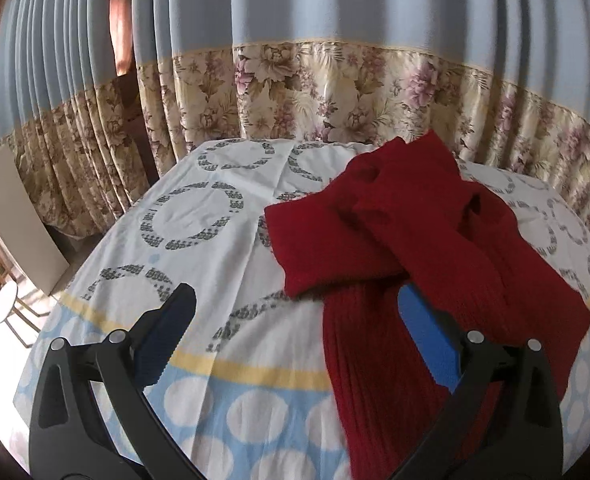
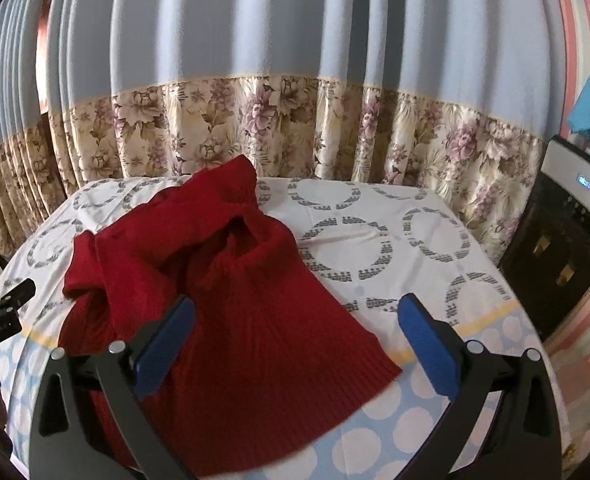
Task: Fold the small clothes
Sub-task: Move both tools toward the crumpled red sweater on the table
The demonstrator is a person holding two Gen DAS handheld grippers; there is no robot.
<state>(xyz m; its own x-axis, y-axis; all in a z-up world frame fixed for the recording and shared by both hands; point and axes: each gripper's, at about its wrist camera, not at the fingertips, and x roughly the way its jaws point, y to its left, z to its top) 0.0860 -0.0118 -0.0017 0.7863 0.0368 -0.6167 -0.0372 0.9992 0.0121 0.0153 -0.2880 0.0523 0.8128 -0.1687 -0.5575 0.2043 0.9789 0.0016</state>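
**Red knit on round table, both grippers spread and empty**

Red ribbed knit garment (image 1: 407, 240) lies rumpled on the patterned tablecloth (image 1: 215, 216), partly doubled over itself. In the left wrist view it fills the right half of the table, with a sleeve-like flap thrown across toward the middle and its hem running off toward the near edge. In the right wrist view the same garment (image 2: 231, 304) sits left of centre, collar end bunched up toward the curtain (image 2: 295, 80), ribbed hem fanned out at the near side.

Left gripper (image 1: 299, 316): jaws wide apart, nothing between them. Its right finger (image 1: 427, 332) hovers over or touches the knit (contact not clear); the other finger is over bare cloth. The left gripper also shows at the left edge of the right wrist view (image 2: 3, 304).

Right gripper (image 2: 297, 336): jaws wide apart, nothing pinched. Left finger (image 2: 163, 348) is over the garment, right finger (image 2: 427, 344) over the tablecloth beside the hem corner.

Dark appliance with a small lit display (image 2: 567, 248) stands right of the table.
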